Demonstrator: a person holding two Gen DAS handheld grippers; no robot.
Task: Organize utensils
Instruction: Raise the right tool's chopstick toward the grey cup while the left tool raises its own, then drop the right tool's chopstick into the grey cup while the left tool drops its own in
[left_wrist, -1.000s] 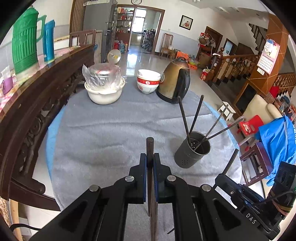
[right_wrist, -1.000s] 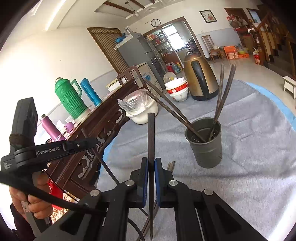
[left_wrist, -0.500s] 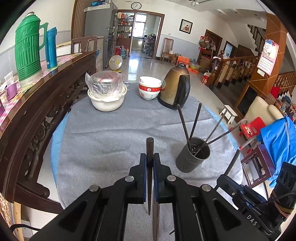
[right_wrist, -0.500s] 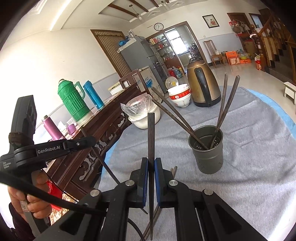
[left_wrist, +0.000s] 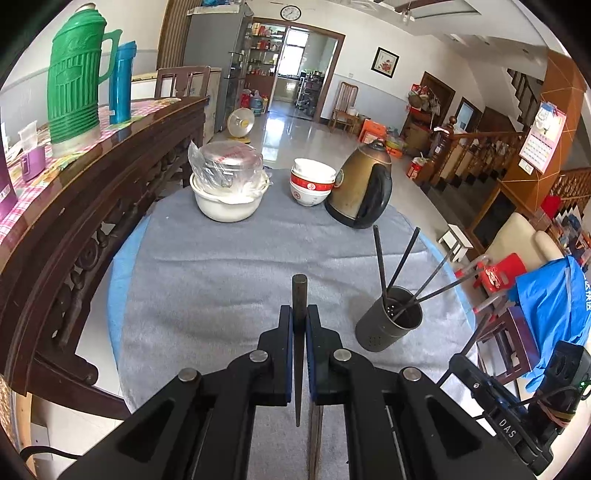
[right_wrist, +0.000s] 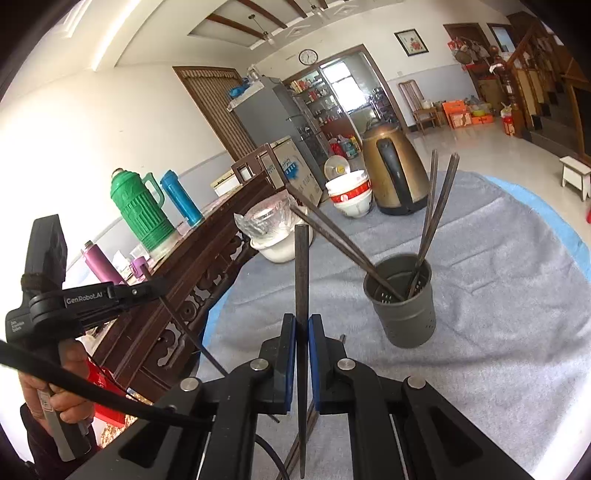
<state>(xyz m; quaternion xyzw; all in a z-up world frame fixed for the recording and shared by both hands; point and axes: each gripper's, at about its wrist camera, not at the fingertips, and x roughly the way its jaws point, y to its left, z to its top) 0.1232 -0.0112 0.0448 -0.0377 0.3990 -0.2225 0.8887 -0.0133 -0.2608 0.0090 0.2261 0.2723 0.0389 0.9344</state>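
A grey perforated utensil holder (left_wrist: 389, 325) stands on the grey cloth with several dark chopsticks in it; it also shows in the right wrist view (right_wrist: 404, 299). My left gripper (left_wrist: 299, 314) is shut on a dark chopstick (left_wrist: 298, 291), held above the cloth left of the holder. My right gripper (right_wrist: 302, 323) is shut on another dark chopstick (right_wrist: 302, 266), above the cloth and left of the holder. More chopsticks (right_wrist: 301, 439) lie on the cloth under the right gripper. The left gripper's body (right_wrist: 74, 306) shows at the left of the right wrist view.
At the table's far side stand a white pot with a bagged lid (left_wrist: 229, 188), stacked red-and-white bowls (left_wrist: 312, 182) and a brass kettle (left_wrist: 364, 188). A carved wooden sideboard (left_wrist: 74, 229) with a green thermos (left_wrist: 75, 74) borders the left. Chairs (left_wrist: 509, 266) stand right.
Both grippers have risen and drawn back from the table with their chopsticks still held. The holder and dishes now look farther away.
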